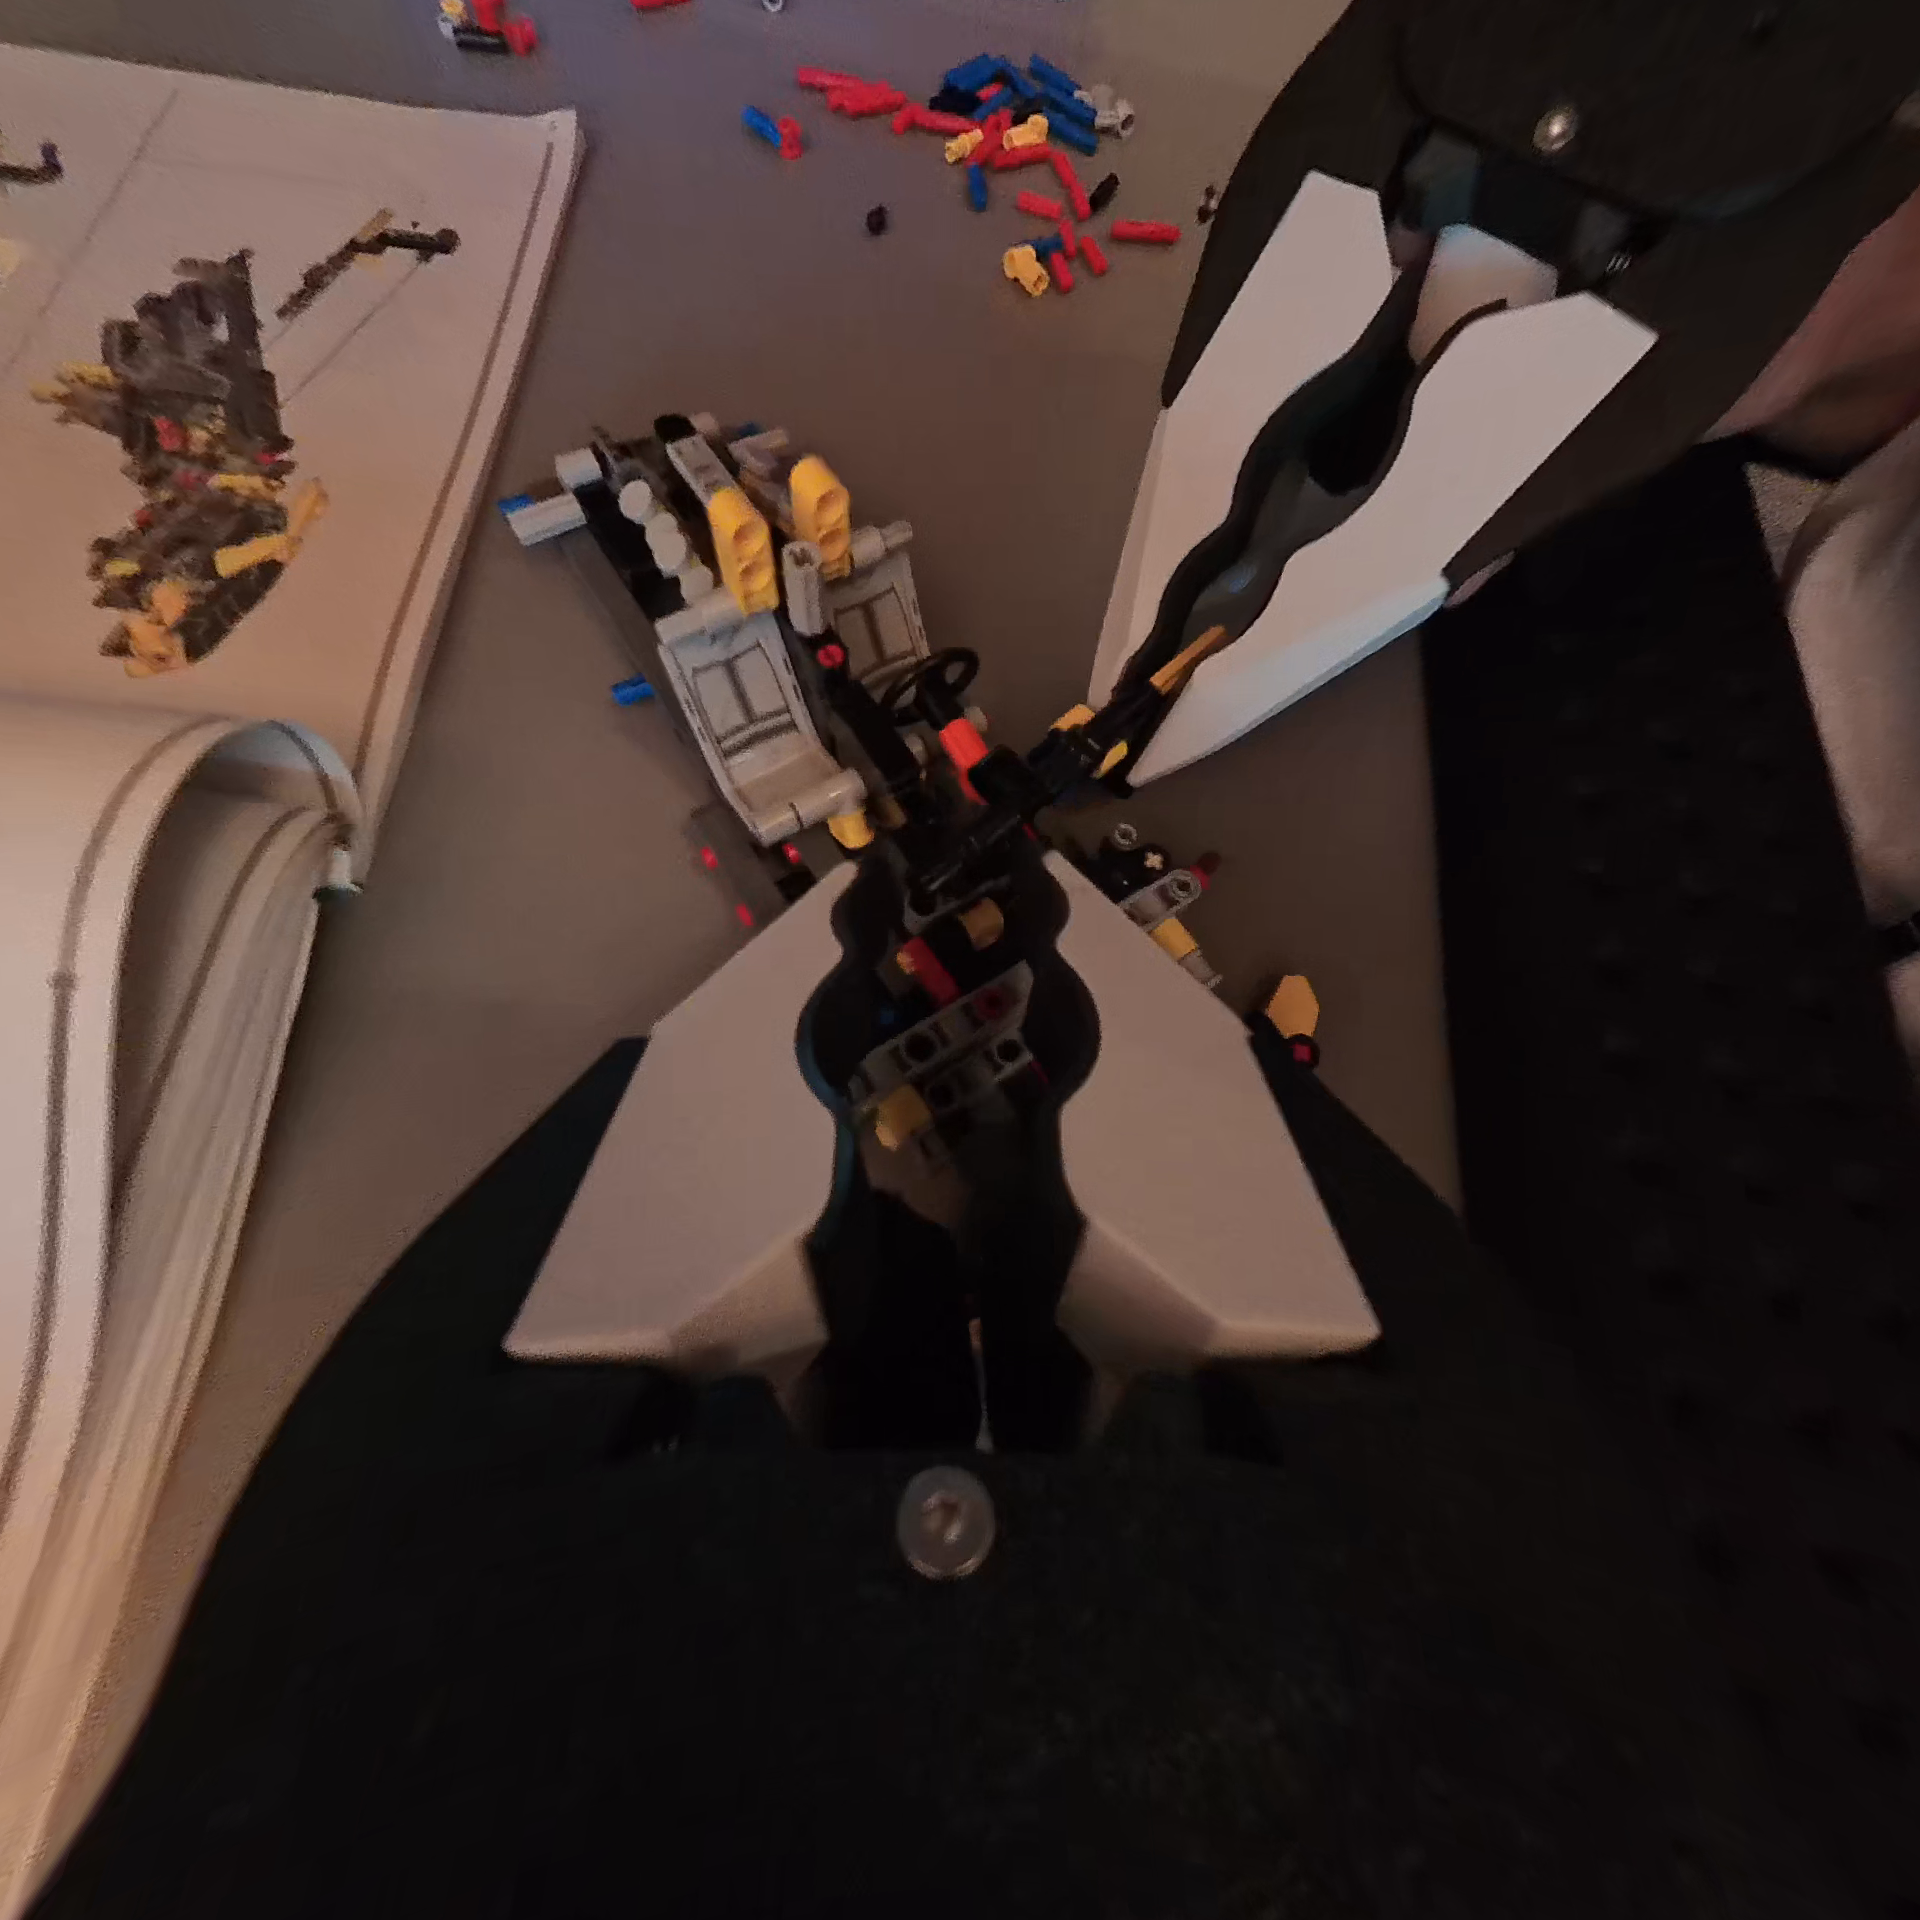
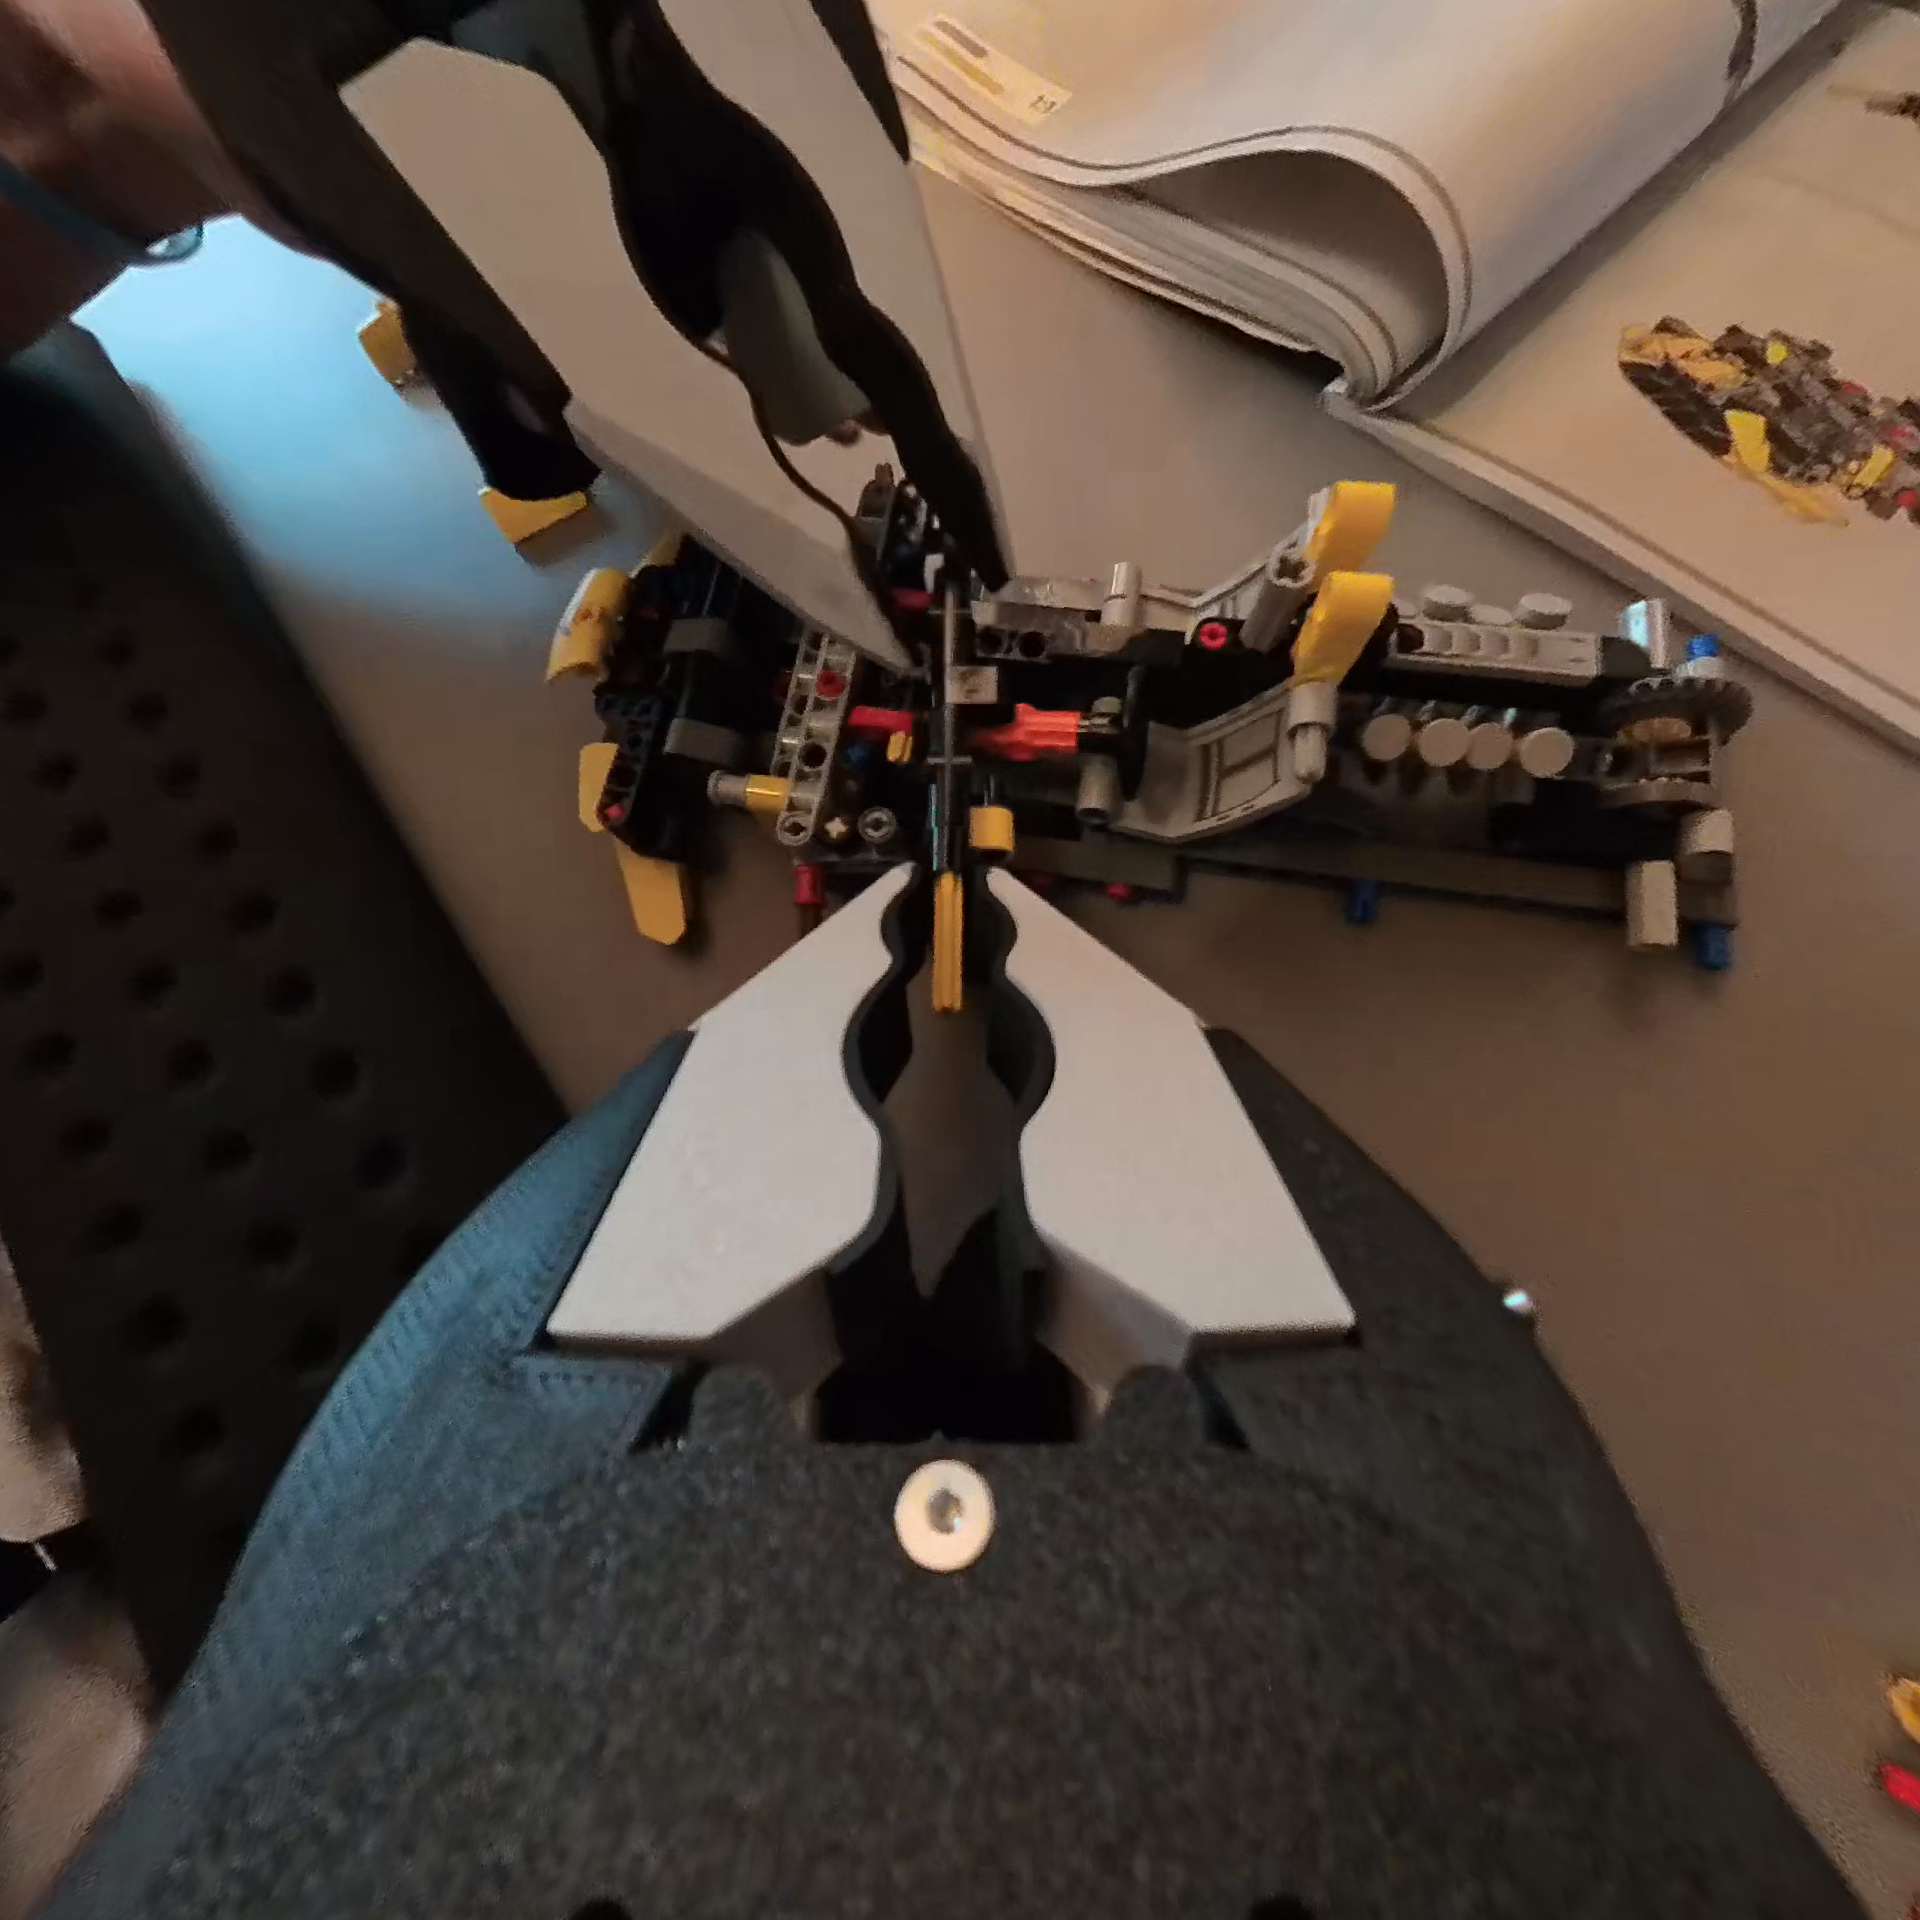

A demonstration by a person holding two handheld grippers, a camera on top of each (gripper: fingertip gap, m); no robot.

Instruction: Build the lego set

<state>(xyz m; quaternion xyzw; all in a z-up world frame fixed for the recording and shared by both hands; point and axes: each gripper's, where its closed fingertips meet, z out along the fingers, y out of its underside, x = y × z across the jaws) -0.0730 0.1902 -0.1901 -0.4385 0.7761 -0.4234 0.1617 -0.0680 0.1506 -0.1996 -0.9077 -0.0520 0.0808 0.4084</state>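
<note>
A long, part-built lego car chassis [image 2: 1247, 727], black and grey with grey seats and yellow parts, lies on the brown table; it also shows in the left wrist view [image 1: 748, 623]. My left gripper [image 1: 951, 883] is shut on the chassis near its front end and comes in from the top left in the right wrist view [image 2: 940, 623]. My right gripper [image 2: 951, 878] is shut on a thin black and yellow axle piece [image 2: 945, 935] whose far end meets the middle of the chassis. The right gripper shows at the upper right in the left wrist view [image 1: 1112, 738].
An open instruction booklet [image 1: 208, 416] lies left of the chassis, and shows at the top right in the right wrist view [image 2: 1351, 208]. A pile of loose red, blue and yellow pins [image 1: 1018, 135] lies at the far side. A dark perforated surface [image 2: 208, 935] borders the table. A loose yellow part [image 2: 530, 514] lies near the car's front. One gripper's finger ends stand about 5 cm off the other's.
</note>
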